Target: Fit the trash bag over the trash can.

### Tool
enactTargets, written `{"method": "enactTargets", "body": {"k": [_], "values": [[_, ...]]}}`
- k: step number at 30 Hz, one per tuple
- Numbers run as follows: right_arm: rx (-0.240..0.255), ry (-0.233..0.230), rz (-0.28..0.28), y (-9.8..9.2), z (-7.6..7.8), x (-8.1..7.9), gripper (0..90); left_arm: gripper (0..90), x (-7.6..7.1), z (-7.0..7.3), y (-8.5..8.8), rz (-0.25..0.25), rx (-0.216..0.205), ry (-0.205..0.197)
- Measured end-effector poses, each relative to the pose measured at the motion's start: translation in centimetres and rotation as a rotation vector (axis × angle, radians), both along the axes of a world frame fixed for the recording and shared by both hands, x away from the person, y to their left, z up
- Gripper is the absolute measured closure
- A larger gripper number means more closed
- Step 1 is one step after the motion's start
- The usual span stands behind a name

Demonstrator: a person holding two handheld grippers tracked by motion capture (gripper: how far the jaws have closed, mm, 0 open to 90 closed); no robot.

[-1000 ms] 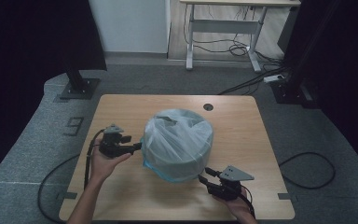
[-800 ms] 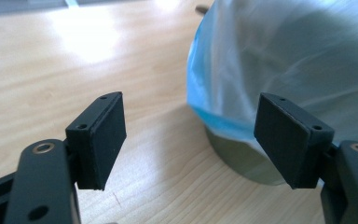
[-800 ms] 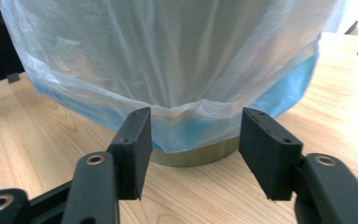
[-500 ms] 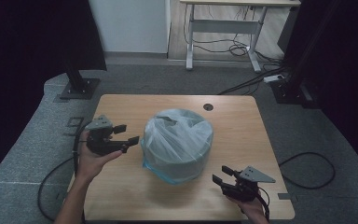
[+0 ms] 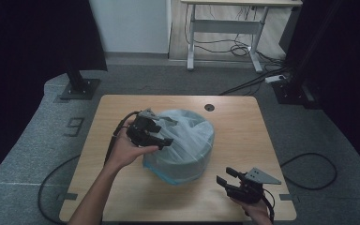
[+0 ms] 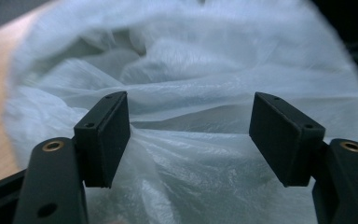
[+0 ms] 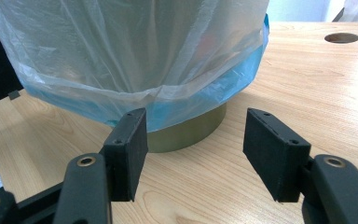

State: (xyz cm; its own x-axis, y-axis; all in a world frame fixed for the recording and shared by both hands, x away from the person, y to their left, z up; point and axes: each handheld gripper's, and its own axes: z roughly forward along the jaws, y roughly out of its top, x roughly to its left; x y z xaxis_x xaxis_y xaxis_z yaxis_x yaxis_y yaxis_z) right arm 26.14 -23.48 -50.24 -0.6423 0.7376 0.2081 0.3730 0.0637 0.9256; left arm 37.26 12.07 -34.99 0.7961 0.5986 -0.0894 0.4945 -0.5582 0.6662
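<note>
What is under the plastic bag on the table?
Under the plastic bag, an olive round container shows only at its base on the table. The bag covers everything above it.

The high view looks forward and down from above the near edge of the table (image 5: 122, 112), taking in the whole top and the floor beyond. The left gripper view sits very close to the bag-covered bin (image 6: 205, 84), facing its crumpled plastic top. The right gripper view looks low across the tabletop from near the front right corner at the bin's base. All three share the bin.
</note>
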Motion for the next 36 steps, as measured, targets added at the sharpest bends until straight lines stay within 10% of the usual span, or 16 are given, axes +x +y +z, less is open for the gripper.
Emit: {"method": "enactTargets", "body": {"k": [11,25,31,36], "values": [[-0.009,0.007,0.003,0.0,0.0,0.0,39.2,30.8,1.0,-1.3,-2.3,-0.032,0.127,0.076],[-0.006,0.009,-0.004,-0.2,0.1,0.0,39.2,31.9,1.2,1.3,-2.7,-0.046,-0.031,0.016],[-0.001,0.009,-0.008,-0.3,0.2,0.0,39.2,32.2,2.3,1.6,-5.1,-0.059,-0.041,0.025],[0.001,0.006,-0.005,-0.3,0.2,0.0,39.2,35.2,3.6,0.6,-7.4,-0.069,0.046,0.095]]}}
